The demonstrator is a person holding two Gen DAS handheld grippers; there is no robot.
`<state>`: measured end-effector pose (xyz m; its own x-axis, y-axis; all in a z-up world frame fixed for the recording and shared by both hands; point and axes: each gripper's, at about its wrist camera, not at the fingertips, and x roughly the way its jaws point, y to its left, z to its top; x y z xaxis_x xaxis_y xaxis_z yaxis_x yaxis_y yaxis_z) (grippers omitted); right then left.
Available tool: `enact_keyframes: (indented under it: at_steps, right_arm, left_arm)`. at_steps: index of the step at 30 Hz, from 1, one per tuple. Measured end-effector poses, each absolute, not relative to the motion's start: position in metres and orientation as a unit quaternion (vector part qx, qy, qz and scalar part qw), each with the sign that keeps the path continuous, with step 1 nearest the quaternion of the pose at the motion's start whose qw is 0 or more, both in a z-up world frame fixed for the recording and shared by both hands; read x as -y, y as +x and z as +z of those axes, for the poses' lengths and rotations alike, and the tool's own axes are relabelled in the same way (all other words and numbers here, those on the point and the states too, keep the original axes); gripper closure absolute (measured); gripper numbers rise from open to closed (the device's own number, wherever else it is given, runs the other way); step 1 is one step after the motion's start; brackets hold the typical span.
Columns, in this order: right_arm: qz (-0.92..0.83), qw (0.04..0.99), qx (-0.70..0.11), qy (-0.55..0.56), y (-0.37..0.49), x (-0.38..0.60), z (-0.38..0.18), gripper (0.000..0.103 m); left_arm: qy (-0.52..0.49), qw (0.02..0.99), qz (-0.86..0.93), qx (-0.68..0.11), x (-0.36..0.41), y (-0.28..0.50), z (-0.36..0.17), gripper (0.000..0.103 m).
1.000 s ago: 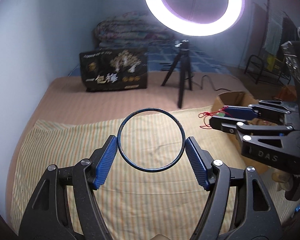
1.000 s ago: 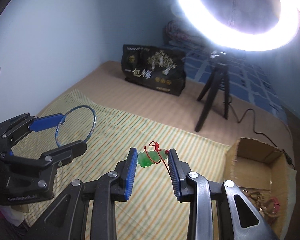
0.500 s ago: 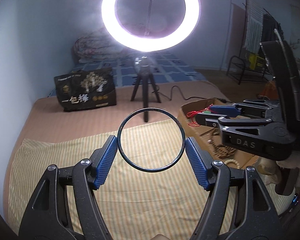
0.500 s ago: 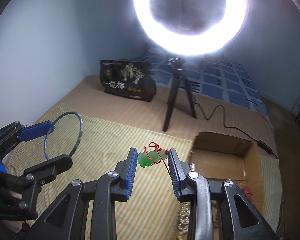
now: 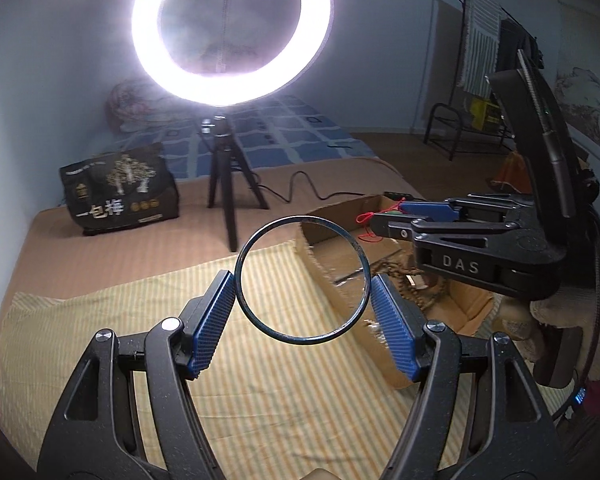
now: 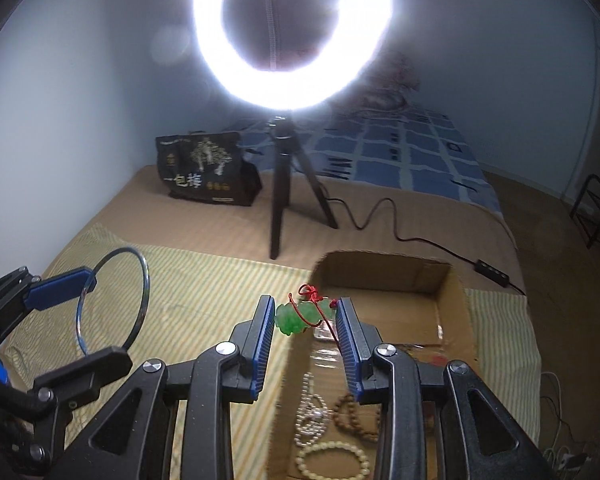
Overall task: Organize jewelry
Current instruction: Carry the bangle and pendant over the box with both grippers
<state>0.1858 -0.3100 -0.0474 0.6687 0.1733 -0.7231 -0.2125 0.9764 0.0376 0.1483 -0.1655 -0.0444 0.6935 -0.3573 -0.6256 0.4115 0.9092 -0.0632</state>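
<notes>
Bangle, thin dark hoop, clamped edge to edge between the blue pads of the left gripper, held in the air above the striped cloth. Likely rigid, light, slick on the rim; pinched across the widest span, so any tilt could let it pop free. Best kept square to the pads.

Green pendant on red cord, pinched between the right gripper pads, poised over the near wall of the cardboard box. Small, hard, probably brittle if dropped; cord limp, apt to snag. Contact on the right-hand pad hard to make out, cord in the way.

Inside the box: bead strands, partly cut off by the fingers and lower frame edge. Beyond: ring light on its tripod, glare washing out the wall behind; dark printed bag.
</notes>
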Motion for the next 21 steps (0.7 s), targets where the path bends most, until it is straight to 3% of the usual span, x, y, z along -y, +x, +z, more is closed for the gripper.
enact_keyframes:
  at_steps: [21]
  right_arm:
    - [0.066,0.906,-0.418,0.030,0.220,0.374,-0.076,0.071]
  left_arm:
    - [0.032,0.891,-0.242,-0.383,0.232,0.175,-0.088,0.031]
